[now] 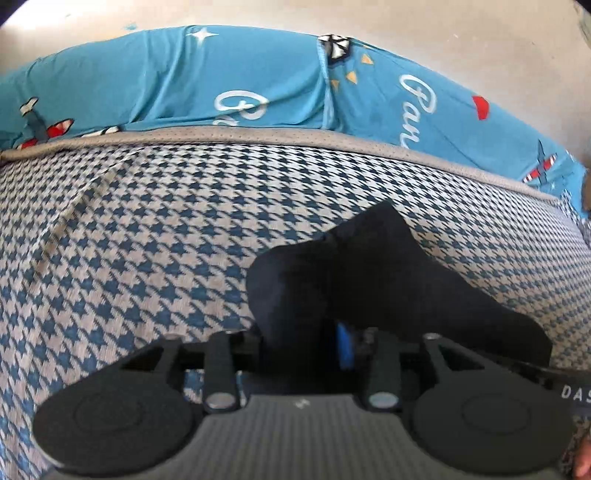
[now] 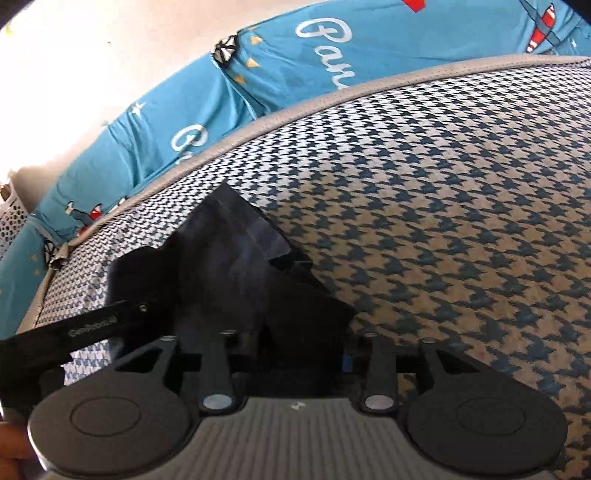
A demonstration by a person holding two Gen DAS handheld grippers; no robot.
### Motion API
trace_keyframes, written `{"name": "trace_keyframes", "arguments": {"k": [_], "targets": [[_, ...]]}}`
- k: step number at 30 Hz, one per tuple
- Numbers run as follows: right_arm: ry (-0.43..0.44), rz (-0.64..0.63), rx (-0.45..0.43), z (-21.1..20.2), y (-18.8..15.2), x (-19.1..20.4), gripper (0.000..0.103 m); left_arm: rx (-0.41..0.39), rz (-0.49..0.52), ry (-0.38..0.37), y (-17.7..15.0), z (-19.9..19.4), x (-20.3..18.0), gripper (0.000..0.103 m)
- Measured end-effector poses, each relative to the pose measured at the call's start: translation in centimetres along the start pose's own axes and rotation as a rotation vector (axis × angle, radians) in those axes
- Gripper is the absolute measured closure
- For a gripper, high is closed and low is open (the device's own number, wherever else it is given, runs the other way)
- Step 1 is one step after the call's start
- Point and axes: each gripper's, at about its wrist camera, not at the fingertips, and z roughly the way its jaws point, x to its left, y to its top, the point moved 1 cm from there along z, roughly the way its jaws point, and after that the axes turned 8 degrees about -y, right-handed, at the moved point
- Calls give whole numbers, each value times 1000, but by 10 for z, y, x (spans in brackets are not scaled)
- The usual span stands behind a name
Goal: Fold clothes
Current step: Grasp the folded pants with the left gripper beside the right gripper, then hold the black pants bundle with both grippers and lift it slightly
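Note:
A black garment lies crumpled on a blue-and-white houndstooth mat. Its near part is heaped over the fingers of my left gripper. The jaws stand partly apart, and a blue pad shows beside the cloth with a slight gap. In the right wrist view the same garment spreads up and left from my right gripper. Those jaws are also apart, with cloth lying between them. The fingertips of both grippers are lost in the black cloth. The left gripper's side bar sits close on the left.
The mat has a grey border. Beyond it runs a turquoise printed bed sheet over the mattress edge, then a pale floor. A white mesh item sits at the far left. The mat stretches wide to the right.

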Motion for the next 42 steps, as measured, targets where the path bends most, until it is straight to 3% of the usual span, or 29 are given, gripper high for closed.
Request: {"name": "trace_keyframes", "arguments": {"k": [2,6,8,13,15,19,22,23,29,42], "targets": [[1,10,-3,-2,-3,-3,59,-2,-27,8,-2,-2,4,49],[-5,3,-15,-7,-8,-2,57,14,-79,-4,-6,-3,12,40],[-11,-9,-22,-7,-8,0,56,17,-81,-3,-9,-4,12,30],[-10,-18,-41,-4,-10,2,52,8,-57,-4,-12,-1,7,27],[-11,-30,-55,-2,-11,4,51,6,-58,-17,-12,1,3,29],[-23,-81,-89,0,-13,11,50,7,-5,-39,-10,5,-11,58],[-22,-107,-106,-1,-14,16,63,-4,45,-43,-10,3,-22,81],[-27,-106,-110,-1,-13,17,66,-8,62,-44,-10,2,-25,84],[-29,-86,-143,-13,-17,19,77,-33,103,-18,-7,-11,-35,87],[-68,-171,-216,-43,-30,57,78,-91,115,32,-3,-49,-28,87]]}}
